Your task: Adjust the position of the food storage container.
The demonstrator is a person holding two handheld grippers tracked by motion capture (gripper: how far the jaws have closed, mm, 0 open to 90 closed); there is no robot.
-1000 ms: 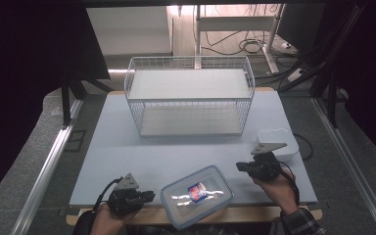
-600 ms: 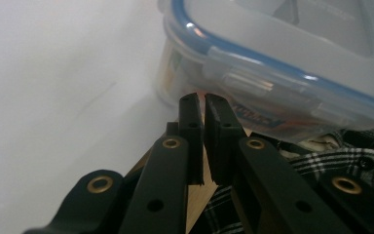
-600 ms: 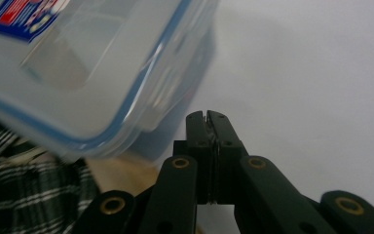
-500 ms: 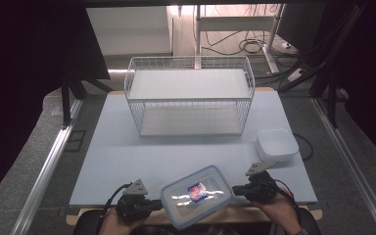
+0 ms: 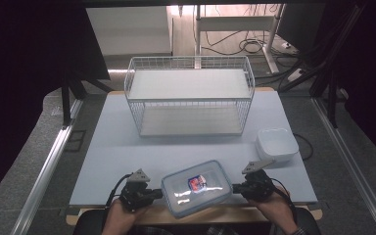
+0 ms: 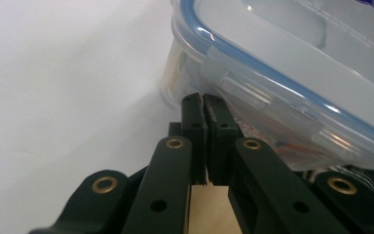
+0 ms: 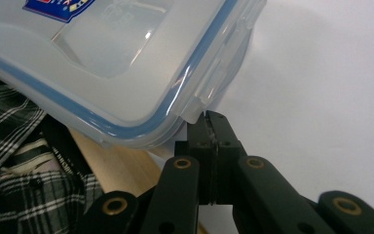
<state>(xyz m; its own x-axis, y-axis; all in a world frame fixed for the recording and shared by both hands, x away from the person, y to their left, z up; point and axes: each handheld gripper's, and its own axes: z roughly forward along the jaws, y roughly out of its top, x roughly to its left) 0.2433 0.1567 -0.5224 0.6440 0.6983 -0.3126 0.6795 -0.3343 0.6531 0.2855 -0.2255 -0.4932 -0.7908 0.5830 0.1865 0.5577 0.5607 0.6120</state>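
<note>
A clear plastic box [image 5: 196, 188] with a blue-rimmed snap lid lies at the table's front edge, overhanging it a little. My left gripper [image 5: 159, 192] is shut, its tips against the box's left end. In the left gripper view the closed fingertips [image 6: 203, 100] sit just under the left side latch [image 6: 246, 90] of the box [image 6: 282, 58]. My right gripper [image 5: 235, 187] is shut too, at the box's right end. In the right gripper view its tips [image 7: 209, 117] touch the lower edge of the right latch flap [image 7: 209, 83] on the box [image 7: 117, 63]. Nothing is between either pair of jaws.
A white wire basket [image 5: 188, 58] with two shelves stands at the back middle of the pale table [image 5: 127, 147]. A white square bowl [image 5: 275, 144] sits at the right, just behind my right hand. A plaid shirt [image 7: 19, 161] lies below the table edge.
The right gripper has come down from beside the bowl to the front edge and closed in on the box's right end. The left gripper has slid right to the box's left end.
</note>
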